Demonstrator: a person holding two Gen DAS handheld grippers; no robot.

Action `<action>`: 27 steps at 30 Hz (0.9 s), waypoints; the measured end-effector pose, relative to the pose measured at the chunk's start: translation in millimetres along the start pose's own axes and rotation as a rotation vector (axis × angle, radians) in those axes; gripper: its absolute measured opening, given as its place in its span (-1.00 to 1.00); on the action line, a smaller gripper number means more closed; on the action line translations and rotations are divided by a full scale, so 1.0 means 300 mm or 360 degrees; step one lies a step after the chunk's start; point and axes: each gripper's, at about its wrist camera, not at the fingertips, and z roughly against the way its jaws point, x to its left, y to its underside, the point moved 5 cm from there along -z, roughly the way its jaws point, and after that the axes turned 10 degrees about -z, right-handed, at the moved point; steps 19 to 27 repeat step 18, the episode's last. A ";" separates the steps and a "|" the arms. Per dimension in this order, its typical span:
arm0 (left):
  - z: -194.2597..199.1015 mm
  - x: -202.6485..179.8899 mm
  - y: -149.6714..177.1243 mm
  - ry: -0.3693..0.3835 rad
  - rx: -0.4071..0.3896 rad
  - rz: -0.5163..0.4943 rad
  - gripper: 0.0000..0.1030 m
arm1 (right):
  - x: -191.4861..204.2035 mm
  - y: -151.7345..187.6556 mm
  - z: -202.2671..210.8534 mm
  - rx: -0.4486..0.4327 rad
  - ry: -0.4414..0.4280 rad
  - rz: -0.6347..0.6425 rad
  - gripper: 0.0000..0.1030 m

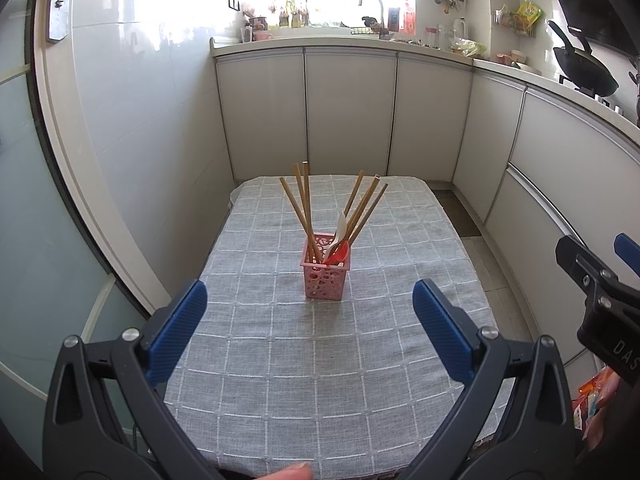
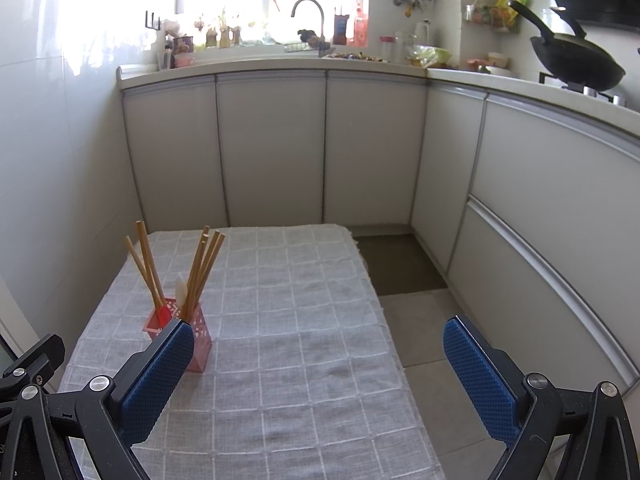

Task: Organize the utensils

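grey checked tablecloth (image 1: pixel 320 360) covers a kitchen table, and a pink holder (image 1: pixel 325 276) stands on it near the middle. inside i count six wooden chopsticks (image 1: pixel 304 208), one white spoon (image 1: pixel 340 228) and one red spoon (image 1: pixel 338 254). organizing seems finished; nothing lies loose. left gripper (image 1: pixel 310 328) and right gripper (image 2: pixel 318 368) both gape wide, empty, well apart from the holder.

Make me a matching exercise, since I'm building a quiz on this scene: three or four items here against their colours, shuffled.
Column one:
1. perforated plastic utensil holder
2. long wooden chopsticks
3. checked cloth on the table
4. ribbed finger pads of the left gripper

Column two:
A. blue
B. pink
C. tan
D. grey

Pairs: 1-B, 2-C, 3-D, 4-A
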 end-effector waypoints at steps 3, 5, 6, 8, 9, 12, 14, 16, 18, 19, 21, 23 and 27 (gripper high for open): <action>0.000 0.000 0.002 -0.0003 -0.0001 -0.0001 0.98 | -0.001 0.002 -0.005 0.0003 -0.0003 0.0004 0.99; -0.002 0.000 0.002 -0.0004 -0.0001 -0.0003 0.98 | 0.000 0.002 -0.005 0.0004 -0.0003 0.0004 0.99; -0.001 -0.003 0.002 -0.0004 0.0000 -0.0003 0.98 | 0.001 0.003 -0.006 0.0004 -0.0002 0.0004 0.99; -0.001 -0.002 0.003 -0.0005 0.0001 -0.0004 0.98 | 0.000 0.002 -0.005 0.0003 -0.0003 0.0004 0.99; -0.003 -0.002 0.003 -0.0005 0.0002 -0.0005 0.98 | 0.000 0.002 -0.005 0.0003 -0.0003 0.0004 0.99; -0.004 -0.001 0.003 -0.0012 0.0004 -0.0004 0.98 | 0.002 0.003 -0.006 0.0005 -0.0003 0.0005 0.99; -0.005 0.002 0.004 -0.0014 0.0006 -0.0003 0.98 | 0.002 0.006 -0.009 0.0007 -0.0008 0.0011 0.99; -0.004 0.001 0.004 -0.0016 0.0006 -0.0001 0.98 | 0.002 0.009 -0.010 0.0008 -0.0012 0.0016 0.99; -0.004 0.001 0.004 -0.0017 0.0007 0.0004 0.98 | 0.000 0.012 -0.011 0.0010 -0.0015 0.0019 0.99; -0.004 0.001 0.004 -0.0017 0.0007 0.0004 0.98 | 0.000 0.012 -0.011 0.0010 -0.0015 0.0019 0.99; -0.004 0.001 0.004 -0.0017 0.0007 0.0004 0.98 | 0.000 0.012 -0.011 0.0010 -0.0015 0.0019 0.99; -0.004 0.001 0.004 -0.0017 0.0007 0.0004 0.98 | 0.000 0.012 -0.011 0.0010 -0.0015 0.0019 0.99; -0.004 0.001 0.004 -0.0017 0.0007 0.0004 0.98 | 0.000 0.012 -0.011 0.0010 -0.0015 0.0019 0.99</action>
